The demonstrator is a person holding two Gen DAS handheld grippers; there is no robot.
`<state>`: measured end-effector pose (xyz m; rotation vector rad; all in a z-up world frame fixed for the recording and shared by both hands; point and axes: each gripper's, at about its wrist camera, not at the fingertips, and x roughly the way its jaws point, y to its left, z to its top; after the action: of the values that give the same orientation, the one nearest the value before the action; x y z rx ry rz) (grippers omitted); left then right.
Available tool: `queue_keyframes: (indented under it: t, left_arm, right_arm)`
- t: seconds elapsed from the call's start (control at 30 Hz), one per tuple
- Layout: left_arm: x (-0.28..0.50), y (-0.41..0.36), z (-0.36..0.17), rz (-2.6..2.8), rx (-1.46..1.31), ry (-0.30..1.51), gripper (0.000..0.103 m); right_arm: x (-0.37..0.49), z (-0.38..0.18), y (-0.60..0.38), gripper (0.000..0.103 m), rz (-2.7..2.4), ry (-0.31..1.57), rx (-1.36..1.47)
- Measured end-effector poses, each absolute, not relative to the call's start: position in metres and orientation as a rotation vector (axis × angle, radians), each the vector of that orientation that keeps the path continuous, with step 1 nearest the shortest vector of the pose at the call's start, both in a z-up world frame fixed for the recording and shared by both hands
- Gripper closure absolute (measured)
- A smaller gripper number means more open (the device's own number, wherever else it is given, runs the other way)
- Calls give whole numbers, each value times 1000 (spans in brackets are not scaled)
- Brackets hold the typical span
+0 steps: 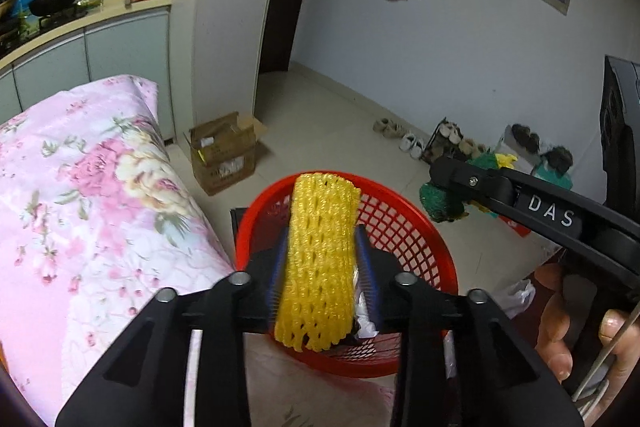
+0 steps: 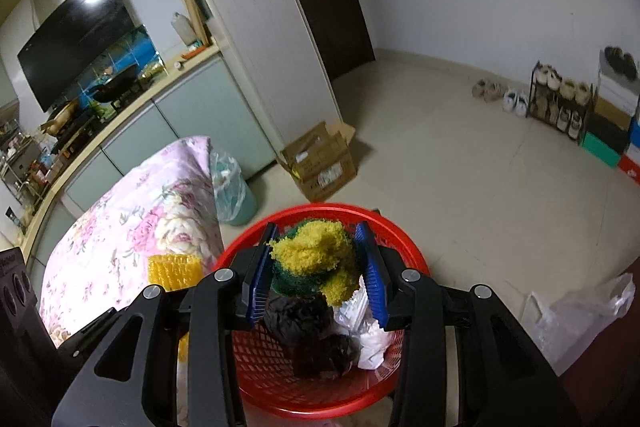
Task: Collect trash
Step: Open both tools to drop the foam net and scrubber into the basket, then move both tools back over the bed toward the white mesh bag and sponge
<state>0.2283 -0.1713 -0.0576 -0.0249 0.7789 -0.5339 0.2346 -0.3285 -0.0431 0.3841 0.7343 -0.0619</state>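
So the left gripper (image 1: 320, 267) has the yellow foam net sleeve (image 1: 318, 263) standing up between its blue pads (image 1: 366, 267). The jaws look barely parted: the left pad sits about against the sleeve while a sliver of gap shows on the right, so it reads as a loosening hold, not a firm pinch. Right below and beyond those jaws sits the red mesh basket (image 1: 420, 247), so the drop is basically lined up. Over on the other side, the right gripper (image 2: 316, 267) has a yellow-and-green scrubby sponge (image 2: 316, 259) wedged between its pads. Whether they press it or are easing off is hard to tell, but it hangs there over the same basket (image 2: 248, 355). Doing this step well probably means letting each piece go only while it's over the middle of the basket, since both are light and springy and could bounce off the rim; opening fully beats a half release that leaves the net snagged on the pads. As for views, the left wrist view shows the right gripper arm (image 1: 520, 199) and the person's hand (image 1: 568, 331) off to the side, which the right view can't. The right wrist view shows what's already inside: a dark crumpled bag (image 2: 304, 323) and white plastic (image 2: 368, 335) under the sponge, plus a bin with a clear liner (image 2: 232, 187) beside the floral bedding (image 2: 132, 227).
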Motion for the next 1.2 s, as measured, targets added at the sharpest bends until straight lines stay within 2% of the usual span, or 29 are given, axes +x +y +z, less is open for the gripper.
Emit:
queue_keyframes:
  t: [0.13, 0.23, 0.33, 0.8, 0.9, 1.2]
  left_arm:
    - [228, -175, -61, -535, -22, 785, 47]
    - [227, -173, -60, -529, -20, 783, 36]
    - [223, -166, -54, -513, -40, 763, 30]
    - [199, -116, -29, -396, -63, 662, 28]
    - [190, -101, -22, -365, -68, 637, 28]
    - [164, -61, -5, -257, -61, 569, 27]
  right_arm:
    - [238, -48, -334, 46, -65, 755, 421]
    - [237, -47, -336, 45, -77, 753, 423]
    - [235, -46, -338, 43, -84, 745, 428]
    - [213, -14, -321, 43, -49, 623, 378]
    - [208, -8, -312, 38, -32, 598, 360]
    - [196, 0, -279, 36, 51, 562, 279]
